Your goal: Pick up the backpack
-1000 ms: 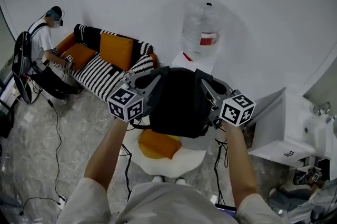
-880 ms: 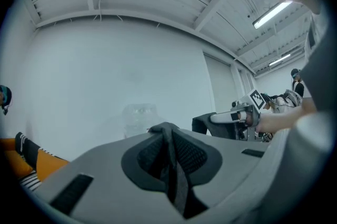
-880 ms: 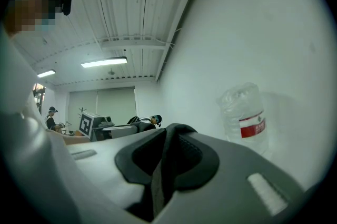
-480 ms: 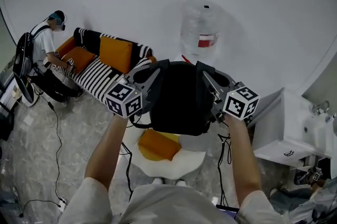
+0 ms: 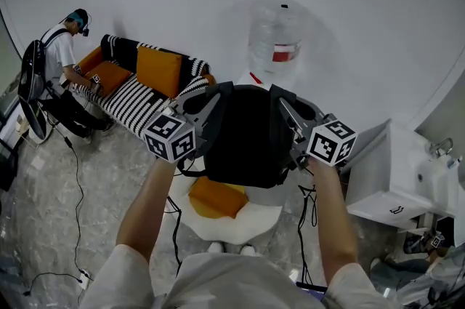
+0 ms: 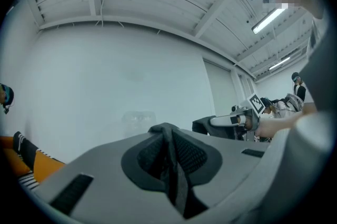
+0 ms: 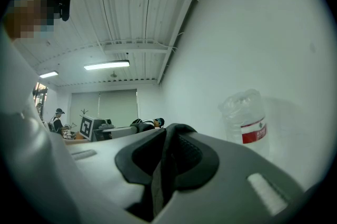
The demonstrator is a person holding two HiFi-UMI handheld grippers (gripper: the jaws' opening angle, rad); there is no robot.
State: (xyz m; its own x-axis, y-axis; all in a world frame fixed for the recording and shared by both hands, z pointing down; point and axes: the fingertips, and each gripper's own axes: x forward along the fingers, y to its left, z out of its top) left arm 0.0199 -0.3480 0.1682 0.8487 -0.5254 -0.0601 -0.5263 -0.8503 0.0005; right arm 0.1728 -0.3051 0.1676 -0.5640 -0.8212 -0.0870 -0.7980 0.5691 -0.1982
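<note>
Holding the backpack [image 5: 243, 137] a little higher than a second ago, hanging clear above the egg-shaped seat [image 5: 232, 222]: lifting all but done. Clamping left gripper [image 6: 169, 157] and right gripper [image 7: 162, 165] each on a black strap [image 6: 179, 194], seen only in the gripper views. Showing the hanging bag and the seat beneath only in the head view.

In the head view the backpack [image 5: 243, 137] covers the foot of the water bottle [image 5: 276, 38] and the far side of the egg-shaped cushion [image 5: 254, 219]. The tips of the left tool [image 5: 216, 98] and right tool [image 5: 282, 100] are lost against its black cloth. Each tool's own view shows only a dark fold pinched between the pads; which part of the backpack it is cannot be told, and the rest is out of frame
</note>
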